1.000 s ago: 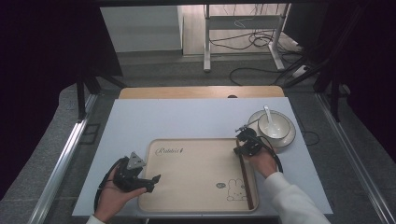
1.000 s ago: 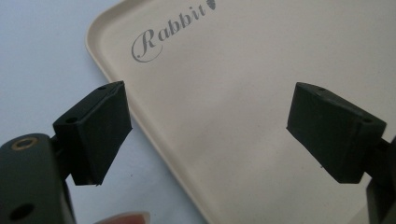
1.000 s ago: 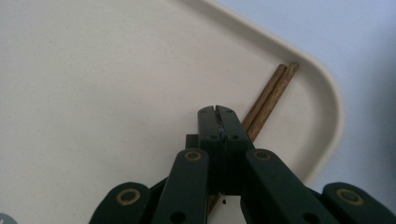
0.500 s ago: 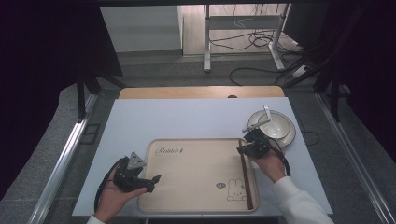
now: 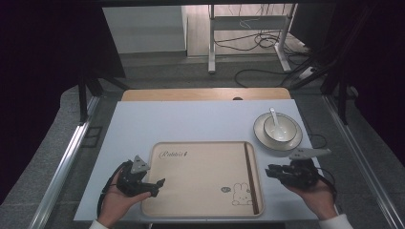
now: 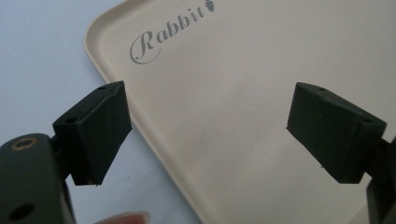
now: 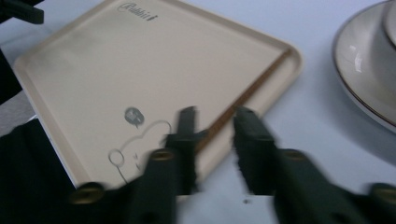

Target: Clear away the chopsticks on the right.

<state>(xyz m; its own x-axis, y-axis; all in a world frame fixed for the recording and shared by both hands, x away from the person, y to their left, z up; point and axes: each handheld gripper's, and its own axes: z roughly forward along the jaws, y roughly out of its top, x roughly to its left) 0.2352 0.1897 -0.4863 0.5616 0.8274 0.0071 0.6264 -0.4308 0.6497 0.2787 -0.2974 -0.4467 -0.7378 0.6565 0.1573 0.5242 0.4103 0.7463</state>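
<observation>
A pale beige rectangular plastic tray (image 5: pixel 200 179) lay on the white table (image 5: pixel 191 124), brown chopsticks (image 5: pixel 251 176) along its right side. The right gripper (image 5: pixel 270 171), jaws just opened and empty, hovered beside them; the left gripper (image 5: pixel 155 186) gaped empty over the tray's left edge. Lifting unevenly risked rolling the chopsticks off.

Chopsticks (image 5: pixel 249 177) along right side of tray (image 5: pixel 200 191), tools apart.

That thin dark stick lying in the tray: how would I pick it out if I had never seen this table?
Find the pale blue table, then the beige tray near its front edge, printed with a rabbit drawing. Along the tray's right inner edge lie the brown chopsticks, running front to back. They are the tray's sole loose item, long, thin and dark against the pale surface.
</observation>
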